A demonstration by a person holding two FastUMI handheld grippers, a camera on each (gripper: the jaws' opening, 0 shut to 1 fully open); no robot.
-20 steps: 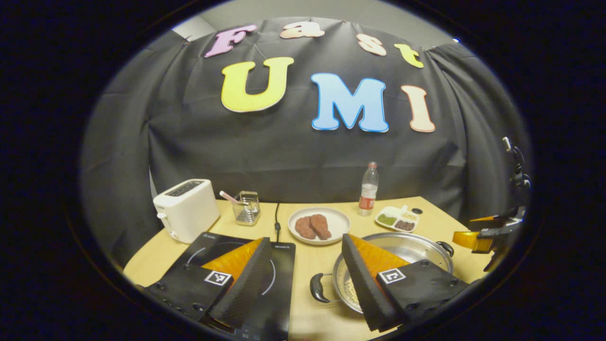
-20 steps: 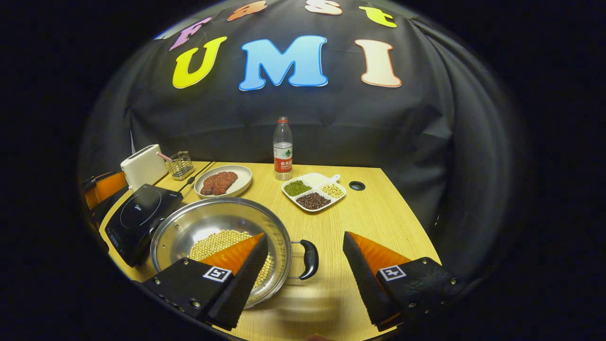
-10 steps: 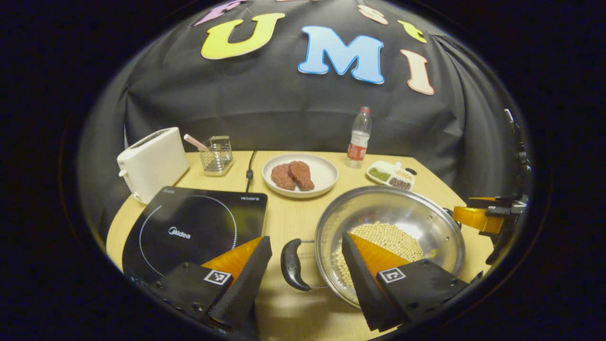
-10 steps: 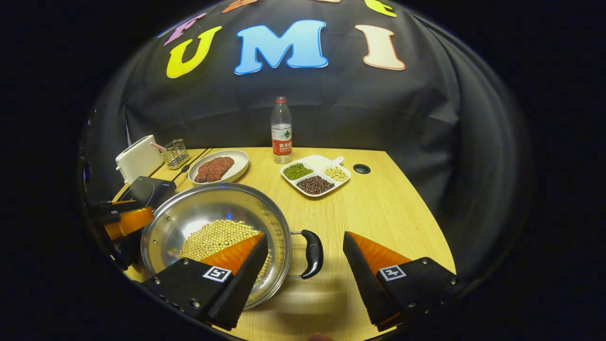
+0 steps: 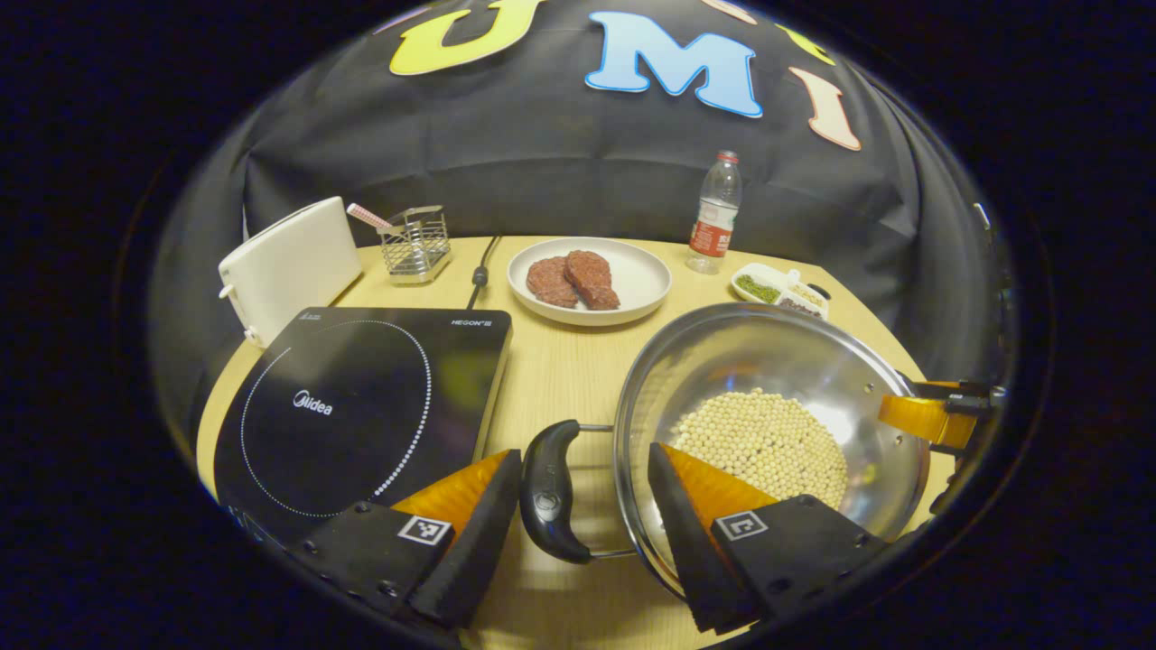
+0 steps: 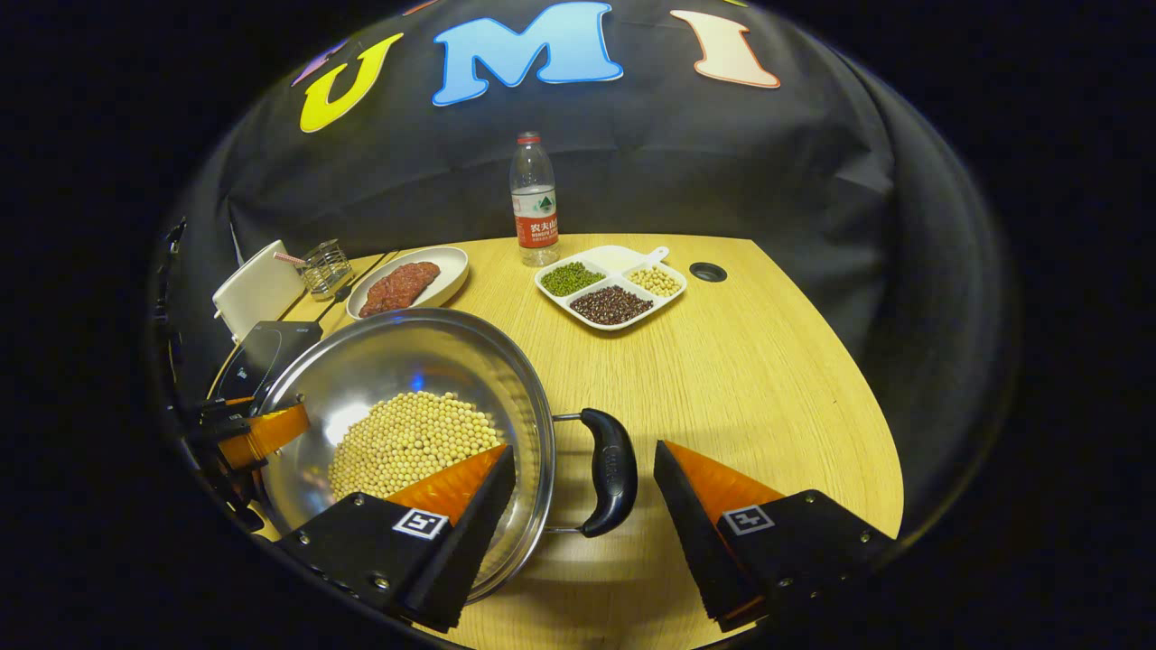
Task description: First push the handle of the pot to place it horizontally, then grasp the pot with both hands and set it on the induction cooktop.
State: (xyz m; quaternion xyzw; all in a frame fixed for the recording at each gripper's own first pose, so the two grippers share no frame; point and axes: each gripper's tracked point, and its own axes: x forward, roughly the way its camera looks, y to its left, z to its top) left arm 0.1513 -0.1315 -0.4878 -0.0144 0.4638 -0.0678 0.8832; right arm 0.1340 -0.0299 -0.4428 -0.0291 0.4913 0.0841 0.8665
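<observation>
The pot [image 5: 768, 424] of beans is seen on the table [image 6: 750, 361], just right of the induction cooktop [image 5: 361, 406]. Each black side handle [image 5: 546, 492] is straddled by an open gripper: left gripper [image 5: 582, 528], right gripper [image 6: 582, 528], jaws spread, nothing clamped.

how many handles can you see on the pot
2: the left handle between the left gripper fingers, the right handle between the right gripper fingers.
</observation>
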